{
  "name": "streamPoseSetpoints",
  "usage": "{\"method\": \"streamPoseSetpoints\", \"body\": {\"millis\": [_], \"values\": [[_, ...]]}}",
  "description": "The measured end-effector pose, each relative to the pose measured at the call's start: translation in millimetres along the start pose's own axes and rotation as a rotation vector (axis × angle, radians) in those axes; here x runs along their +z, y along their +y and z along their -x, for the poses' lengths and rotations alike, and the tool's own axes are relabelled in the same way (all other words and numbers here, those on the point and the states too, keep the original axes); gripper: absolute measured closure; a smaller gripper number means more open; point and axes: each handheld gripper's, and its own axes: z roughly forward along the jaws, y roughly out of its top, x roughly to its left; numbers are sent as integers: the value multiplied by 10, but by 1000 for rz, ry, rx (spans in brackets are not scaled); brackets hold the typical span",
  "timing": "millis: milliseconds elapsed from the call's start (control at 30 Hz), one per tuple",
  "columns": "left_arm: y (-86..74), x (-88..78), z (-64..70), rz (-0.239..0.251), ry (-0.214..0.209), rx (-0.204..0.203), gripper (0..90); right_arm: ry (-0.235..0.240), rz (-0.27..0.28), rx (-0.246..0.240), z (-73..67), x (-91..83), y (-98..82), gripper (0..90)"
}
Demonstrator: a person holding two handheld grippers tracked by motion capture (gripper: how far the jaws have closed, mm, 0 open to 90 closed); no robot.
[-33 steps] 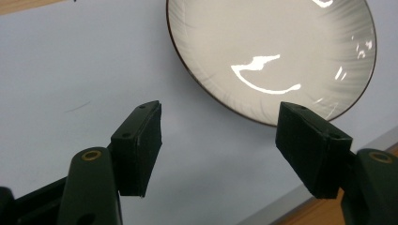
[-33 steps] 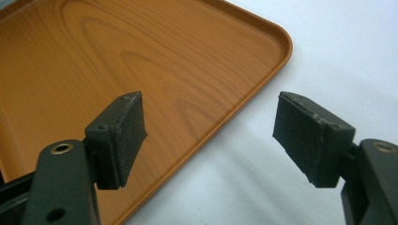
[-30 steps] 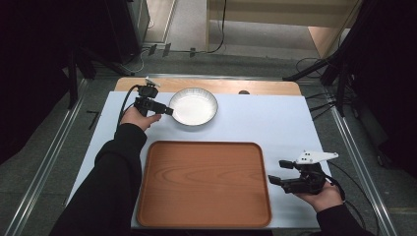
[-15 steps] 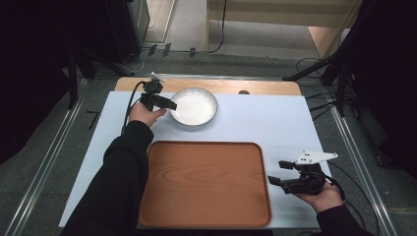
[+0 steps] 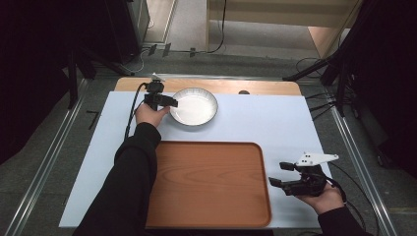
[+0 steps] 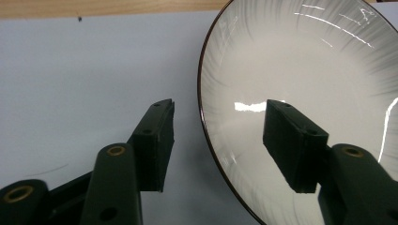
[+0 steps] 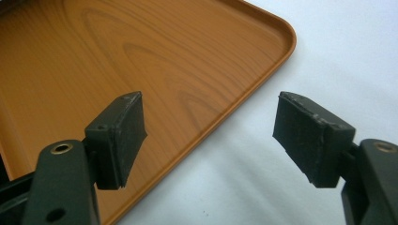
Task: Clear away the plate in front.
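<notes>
Left gripper (image 5: 169, 102) sits at the bowl's (image 5: 194, 105) left edge, far side of the table (image 5: 275, 118); its jaws have just been closing, rim now between them, one jaw over the bowl's inside, the other outside over the white tabletop; in the left gripper view (image 6: 218, 140) there's a visible gap on both sides of the rim (image 6: 202, 117), so pads not pressing yet; jaws apart, nothing gripped. Bowl is white with a dark rim, upright, empty, resting on the table just beyond the tray's (image 5: 206, 182) far edge, apart from it. Right gripper (image 5: 275, 174) hovers near the tray's right edge, near side of the table, in the person's right hand (image 5: 322, 196); jaws wide apart, holding nothing; right gripper view (image 7: 209, 131) looks over the tray corner (image 7: 277, 33) and bare tabletop. Tray is wood-grain, empty.
</notes>
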Motion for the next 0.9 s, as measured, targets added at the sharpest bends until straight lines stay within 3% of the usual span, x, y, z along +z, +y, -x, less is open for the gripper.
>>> {"method": "streamPoseSetpoints", "body": {"millis": [167,233,333,400,433,500,900], "values": [[-19,65,-10,1,-28,-30,508,3,0,0,7,1,-4,259],[-46,107,-40,25,-47,-65,548,4,0,3,9,-3,-7,259],[-78,128,-57,48,-36,-63,581,2,4,1,13,-2,-10,259],[-112,155,-90,66,-49,-88,650,2,3,-4,21,-8,-16,260],[-142,179,-118,93,-73,-119,662,2,4,-1,21,-7,-17,259],[-161,192,-142,111,-97,-153,683,3,4,-2,25,-6,-20,259],[-212,288,-116,200,-133,-246,744,-5,-9,-6,24,-3,-30,259]]}}
